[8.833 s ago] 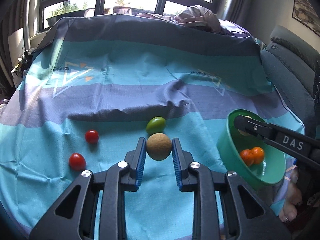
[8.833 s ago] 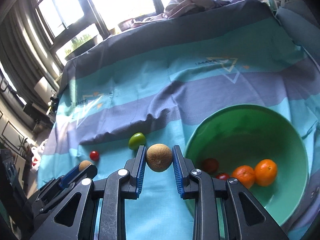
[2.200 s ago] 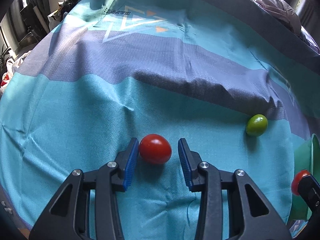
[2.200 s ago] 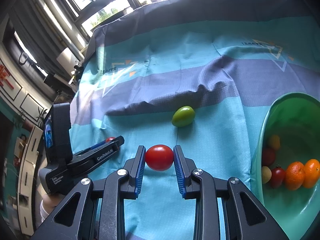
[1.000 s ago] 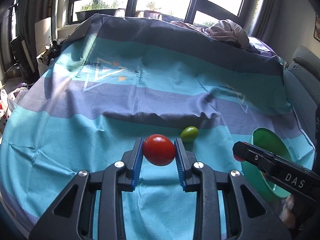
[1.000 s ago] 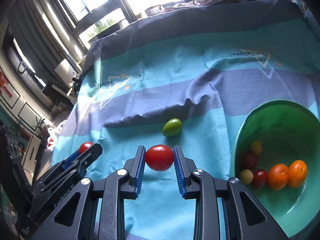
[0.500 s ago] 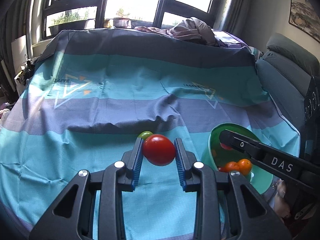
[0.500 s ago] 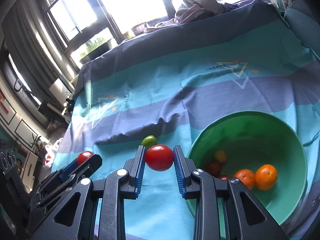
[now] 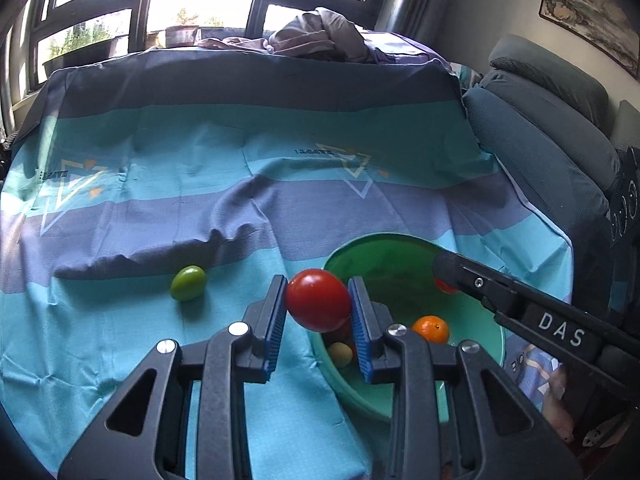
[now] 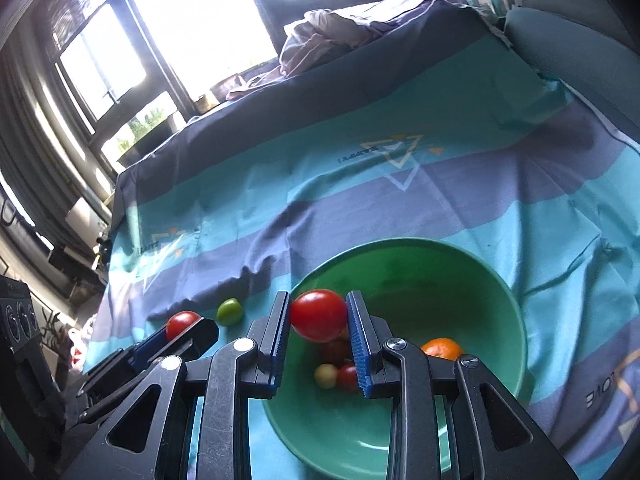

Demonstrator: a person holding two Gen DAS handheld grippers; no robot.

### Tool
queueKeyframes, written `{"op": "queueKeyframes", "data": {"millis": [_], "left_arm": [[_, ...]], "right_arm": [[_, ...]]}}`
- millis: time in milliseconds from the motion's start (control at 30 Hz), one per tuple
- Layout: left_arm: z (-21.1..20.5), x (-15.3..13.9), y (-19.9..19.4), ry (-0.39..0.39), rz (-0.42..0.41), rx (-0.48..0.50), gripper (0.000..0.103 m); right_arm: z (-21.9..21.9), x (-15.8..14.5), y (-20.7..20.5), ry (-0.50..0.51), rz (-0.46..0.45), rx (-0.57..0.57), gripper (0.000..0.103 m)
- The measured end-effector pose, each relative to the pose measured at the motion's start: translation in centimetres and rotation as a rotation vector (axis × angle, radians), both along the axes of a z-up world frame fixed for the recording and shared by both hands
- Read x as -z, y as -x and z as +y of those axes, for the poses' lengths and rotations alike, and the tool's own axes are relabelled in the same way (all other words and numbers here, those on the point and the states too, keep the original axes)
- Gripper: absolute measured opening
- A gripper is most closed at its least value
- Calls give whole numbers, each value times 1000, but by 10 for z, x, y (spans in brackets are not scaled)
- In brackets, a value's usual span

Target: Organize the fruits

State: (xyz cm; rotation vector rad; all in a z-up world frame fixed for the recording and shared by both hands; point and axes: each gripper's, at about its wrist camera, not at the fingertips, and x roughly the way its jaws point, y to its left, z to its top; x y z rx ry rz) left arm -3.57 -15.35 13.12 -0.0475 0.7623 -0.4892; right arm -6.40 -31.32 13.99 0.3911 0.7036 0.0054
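Note:
My left gripper (image 9: 318, 304) is shut on a red tomato (image 9: 318, 305), held over the near-left rim of the green bowl (image 9: 400, 248). My right gripper (image 10: 319, 316) is shut on a second red tomato (image 10: 319, 315), hanging above the bowl's left side (image 10: 460, 280). Inside the bowl lie an orange (image 10: 442, 349), a small yellow fruit (image 10: 325, 375) and small red fruits (image 10: 347, 377). A green fruit (image 9: 188, 283) rests on the striped cloth to the left of the bowl. In the right wrist view the left gripper with its tomato (image 10: 183, 323) shows at lower left.
The blue and purple striped cloth (image 9: 240, 168) covers the table, with a raised fold behind the green fruit. A grey sofa (image 9: 552, 128) stands to the right. Bundled fabric (image 9: 320, 40) lies at the far edge under the windows.
Both grippers have carried their tomatoes to the right, from over the cloth to over the green bowl. The green fruit now lies well left of the left gripper.

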Motion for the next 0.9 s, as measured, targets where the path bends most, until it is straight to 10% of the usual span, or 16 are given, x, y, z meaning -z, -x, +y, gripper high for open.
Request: {"op": "queueKeyframes", "data": {"millis": [900], "left_arm": [[-94,42,-8,-81,94,226,31]], "right_arm": [[-68,33,-1,-27,142,215,31]]}}
